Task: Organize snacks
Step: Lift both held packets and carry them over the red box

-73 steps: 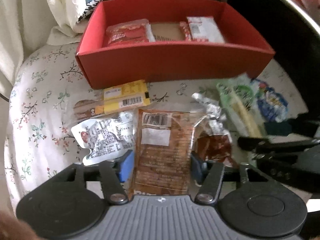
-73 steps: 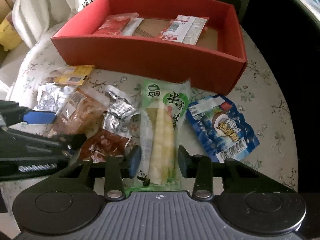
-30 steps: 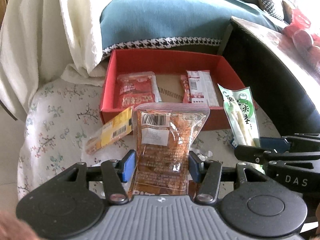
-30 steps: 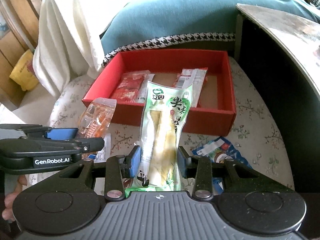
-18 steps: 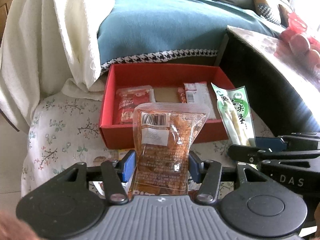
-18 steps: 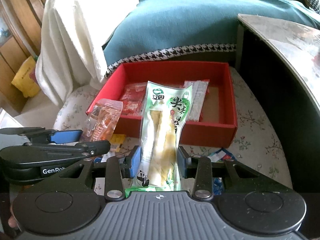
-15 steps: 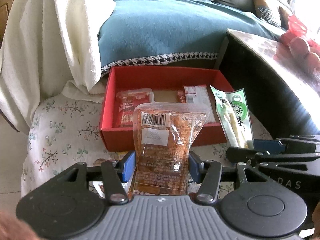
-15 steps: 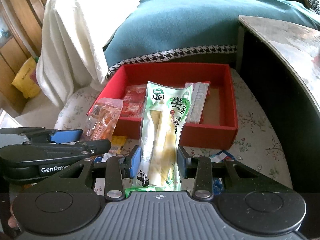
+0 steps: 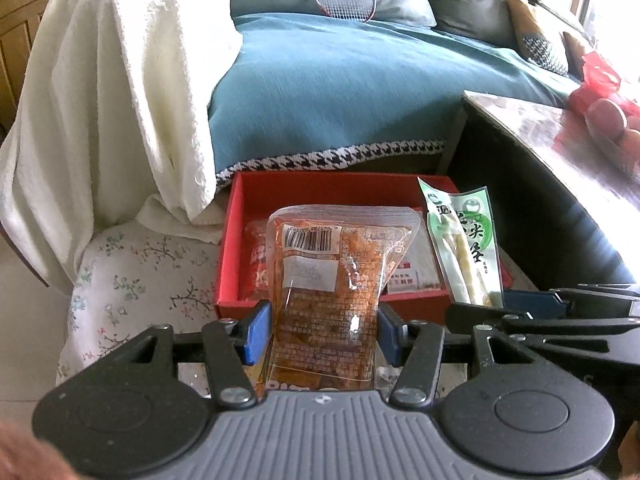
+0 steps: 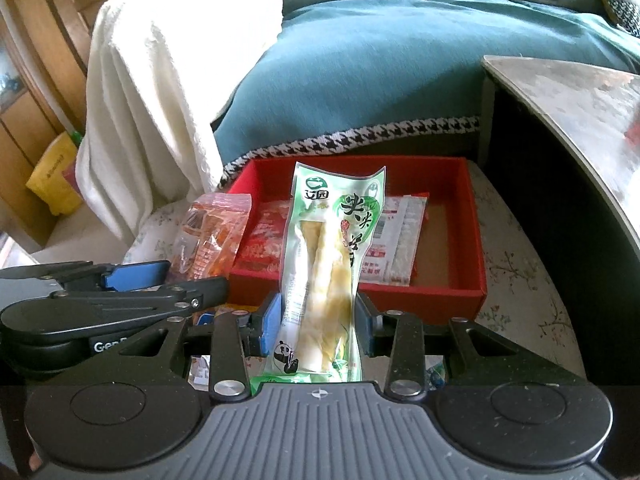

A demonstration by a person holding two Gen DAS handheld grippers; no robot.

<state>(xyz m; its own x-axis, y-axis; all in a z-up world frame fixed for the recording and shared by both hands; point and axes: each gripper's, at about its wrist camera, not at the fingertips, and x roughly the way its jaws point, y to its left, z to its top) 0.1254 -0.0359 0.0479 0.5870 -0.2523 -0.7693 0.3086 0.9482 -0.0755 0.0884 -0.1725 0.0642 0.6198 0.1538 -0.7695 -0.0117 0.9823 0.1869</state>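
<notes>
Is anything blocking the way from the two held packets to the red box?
Nothing visible does. The orange packet and green bamboo shoot packet are held up in front of the red box, which has bare floor at its right end.

Glossy plastic snack pouch (image 9: 325, 292), matt red box (image 9: 236, 240)

Orange pouch (image 9: 324, 292) hides most of the red box (image 9: 228, 248) contents. Green pack (image 10: 324, 280) bottom cut off behind the tongs' body. Box packets' print unreadable.
</notes>
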